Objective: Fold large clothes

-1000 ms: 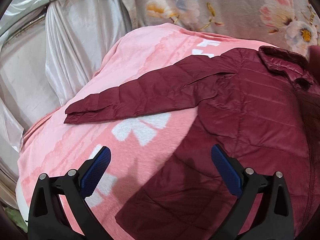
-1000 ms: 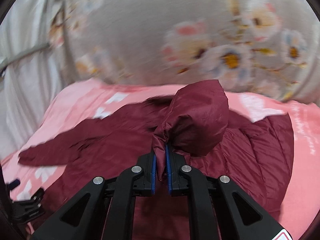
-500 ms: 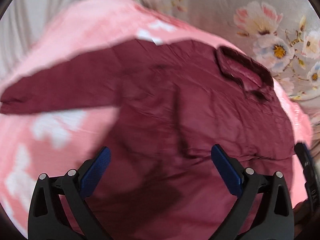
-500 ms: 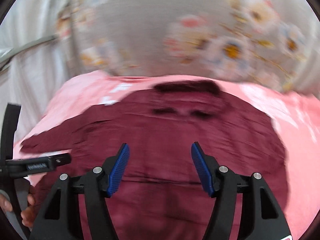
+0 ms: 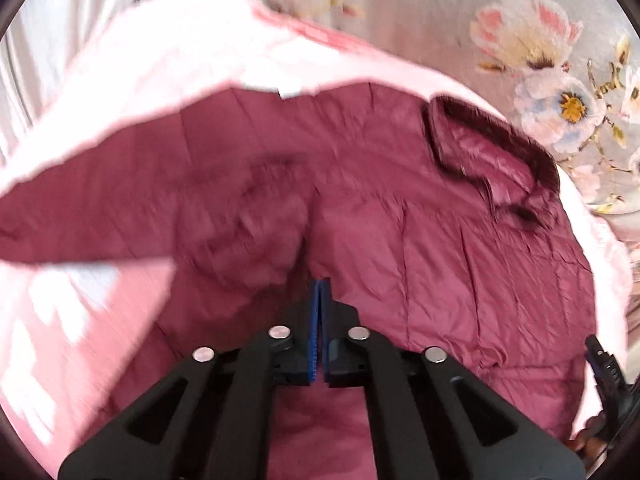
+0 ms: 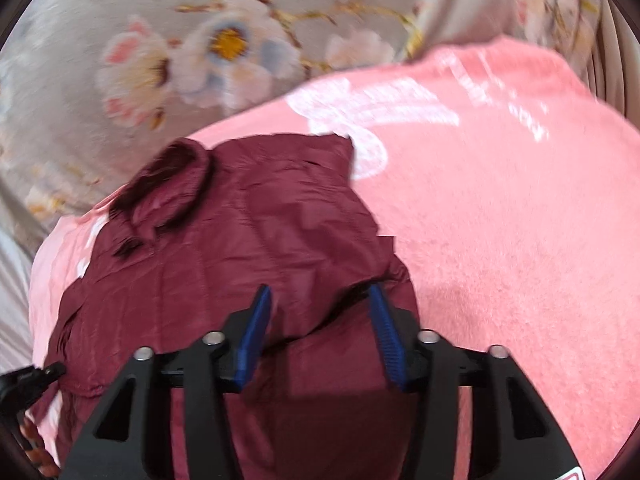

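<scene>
A maroon quilted jacket (image 5: 440,240) lies spread on a pink blanket (image 5: 80,320), collar toward the floral wall, one sleeve (image 5: 80,216) stretched out left. My left gripper (image 5: 320,292) is shut with its blue pads together, just over the jacket's middle; I see no cloth between the pads. In the right wrist view the jacket (image 6: 240,240) lies with its right side folded in. My right gripper (image 6: 320,300) is open, its pads on either side of a raised fold at the jacket's right edge.
A floral curtain (image 6: 180,60) hangs behind the bed. The pink blanket (image 6: 500,220) extends to the right of the jacket. Silvery fabric (image 5: 60,40) hangs at far left. The other gripper's tip (image 5: 604,364) shows at the right edge.
My right gripper let go of the sleeve, opened, and swung to the jacket's right edge. My left gripper closed and moved over the jacket's middle.
</scene>
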Action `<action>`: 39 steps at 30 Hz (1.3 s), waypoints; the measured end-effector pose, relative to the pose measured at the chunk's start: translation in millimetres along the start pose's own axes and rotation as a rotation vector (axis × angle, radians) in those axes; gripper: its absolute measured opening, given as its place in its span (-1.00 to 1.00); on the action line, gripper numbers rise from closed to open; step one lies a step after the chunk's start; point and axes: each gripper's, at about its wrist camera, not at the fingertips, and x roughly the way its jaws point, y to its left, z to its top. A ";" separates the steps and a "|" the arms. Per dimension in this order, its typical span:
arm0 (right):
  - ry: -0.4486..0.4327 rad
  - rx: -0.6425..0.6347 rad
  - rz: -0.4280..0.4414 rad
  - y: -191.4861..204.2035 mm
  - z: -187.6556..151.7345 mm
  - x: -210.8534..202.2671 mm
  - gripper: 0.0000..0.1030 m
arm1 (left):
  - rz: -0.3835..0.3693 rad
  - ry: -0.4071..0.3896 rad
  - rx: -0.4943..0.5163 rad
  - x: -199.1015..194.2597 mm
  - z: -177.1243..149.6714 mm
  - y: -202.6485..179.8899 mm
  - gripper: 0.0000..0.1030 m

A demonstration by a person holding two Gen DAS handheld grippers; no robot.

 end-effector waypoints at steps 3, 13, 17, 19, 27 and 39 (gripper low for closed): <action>0.011 0.031 -0.011 -4.4 7.9 13.8 -0.60 | 0.042 -0.049 0.025 -6.1 8.3 0.0 -1.00; -0.050 -0.115 -0.116 20.4 -4.2 6.9 -0.95 | 0.154 0.011 0.059 38.8 -20.2 10.5 -1.00; 0.016 -0.064 -0.122 5.7 -7.0 23.2 -0.95 | 0.191 -0.032 0.089 41.4 -27.0 8.6 -1.00; 0.019 -0.070 -0.129 5.4 -8.2 24.8 -0.95 | 0.223 -0.052 0.119 42.3 -30.2 3.9 -1.00; -0.120 -0.111 -0.115 44.7 -27.7 -32.5 -0.74 | 0.250 -0.075 0.136 43.1 -32.2 -0.2 -1.00; 0.130 -0.414 0.076 179.8 -107.7 17.0 -0.86 | 0.251 -0.081 0.132 40.9 -34.3 0.3 -1.00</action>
